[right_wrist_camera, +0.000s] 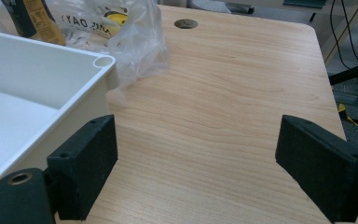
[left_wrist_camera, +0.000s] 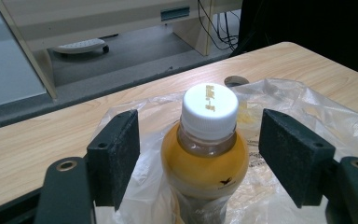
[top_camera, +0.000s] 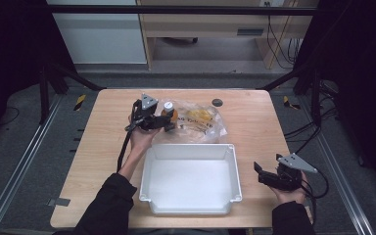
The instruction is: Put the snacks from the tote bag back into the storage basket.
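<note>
Juice bottle (left_wrist_camera: 205, 158): stood upright, centred between spread jaws of left gripper (left_wrist_camera: 200, 158), untouched. Right gripper (right_wrist_camera: 196, 172): jaws spread, empty, near-right of white tray (top_camera: 190, 205).

Pale wood grain on the table (top_camera: 254, 127), with one small dark round hole (top_camera: 217, 102). Plain white tray (top_camera: 235, 169). Bottle (left_wrist_camera: 205, 163) of orange-yellow liquid with white ribbed cap (left_wrist_camera: 210, 112) and small black mark. Clear plastic bag (top_camera: 203, 122) with yellow and black print. Matte black on left gripper (left_wrist_camera: 198, 161) and right gripper (right_wrist_camera: 196, 172), grey plates on top. Black sleeves (top_camera: 103, 205).
</note>
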Available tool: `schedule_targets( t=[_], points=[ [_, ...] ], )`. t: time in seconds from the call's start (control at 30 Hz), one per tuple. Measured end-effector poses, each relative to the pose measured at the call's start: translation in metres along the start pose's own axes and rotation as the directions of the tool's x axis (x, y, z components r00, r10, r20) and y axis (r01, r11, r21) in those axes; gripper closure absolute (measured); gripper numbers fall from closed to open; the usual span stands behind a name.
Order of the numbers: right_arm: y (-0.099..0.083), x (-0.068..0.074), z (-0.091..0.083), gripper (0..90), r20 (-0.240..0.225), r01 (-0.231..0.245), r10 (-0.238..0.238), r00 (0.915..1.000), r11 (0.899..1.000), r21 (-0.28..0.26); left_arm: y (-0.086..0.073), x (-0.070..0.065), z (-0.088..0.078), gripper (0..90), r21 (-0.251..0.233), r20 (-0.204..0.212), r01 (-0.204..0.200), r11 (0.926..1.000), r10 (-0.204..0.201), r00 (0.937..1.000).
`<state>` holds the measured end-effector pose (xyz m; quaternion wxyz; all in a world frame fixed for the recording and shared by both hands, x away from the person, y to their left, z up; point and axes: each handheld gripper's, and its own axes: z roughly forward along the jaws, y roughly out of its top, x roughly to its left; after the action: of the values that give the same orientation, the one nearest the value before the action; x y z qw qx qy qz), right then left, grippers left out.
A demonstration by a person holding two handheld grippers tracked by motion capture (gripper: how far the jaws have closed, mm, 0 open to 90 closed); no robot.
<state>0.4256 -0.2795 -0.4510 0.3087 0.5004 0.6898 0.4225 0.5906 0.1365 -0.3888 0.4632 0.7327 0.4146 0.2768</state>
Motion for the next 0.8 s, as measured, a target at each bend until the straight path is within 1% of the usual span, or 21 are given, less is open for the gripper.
schedule_targets(
  t=[0.1, 0.3, 0.33, 0.43, 0.57, 0.7, 0.8],
  points=[
    [0.000, 0.000, 0.000, 13.0, -0.001, 0.000, 0.000, 1.0000, 1.000, 0.000, 0.002, -0.001, 0.003, 29.1, 0.004, -0.004, -0.009, 0.9999, 0.009, 0.9999],
    [0.000, 0.000, 0.000, 13.0, -0.002, -0.002, 0.002, 1.0000, 1.000, 0.000, 0.002, -0.001, 0.010, 31.7, 0.005, -0.006, -0.011, 0.9999, 0.011, 0.9999],
    [0.000, 0.000, 0.000, 13.0, -0.002, -0.002, 0.002, 1.0000, 1.000, 0.001, 0.001, -0.001, 0.011, 32.3, 0.003, -0.006, -0.004, 1.0000, 0.004, 1.0000],
    [0.000, 0.000, 0.000, 13.0, -0.003, -0.003, 0.003, 1.0000, 1.000, 0.002, 0.000, 0.000, 0.015, 33.3, 0.015, -0.009, 0.002, 0.9999, -0.001, 1.0000],
    [0.000, 0.000, 0.000, 13.0, -0.003, -0.003, 0.003, 1.0000, 1.000, 0.001, -0.002, 0.002, 0.018, 35.7, 0.019, -0.003, 0.012, 0.9997, -0.012, 0.9999],
    [0.000, 0.000, 0.001, 13.0, -0.003, 0.000, 0.000, 1.0000, 1.000, 0.002, -0.003, 0.000, 0.020, 39.0, 0.012, 0.005, -0.001, 0.9999, 0.001, 1.0000],
    [0.000, 0.000, 0.000, 13.0, -0.005, -0.004, 0.004, 1.0000, 1.000, 0.002, -0.003, 0.000, 0.021, 40.9, 0.009, 0.010, -0.001, 1.0000, 0.001, 0.9999]
  ],
)
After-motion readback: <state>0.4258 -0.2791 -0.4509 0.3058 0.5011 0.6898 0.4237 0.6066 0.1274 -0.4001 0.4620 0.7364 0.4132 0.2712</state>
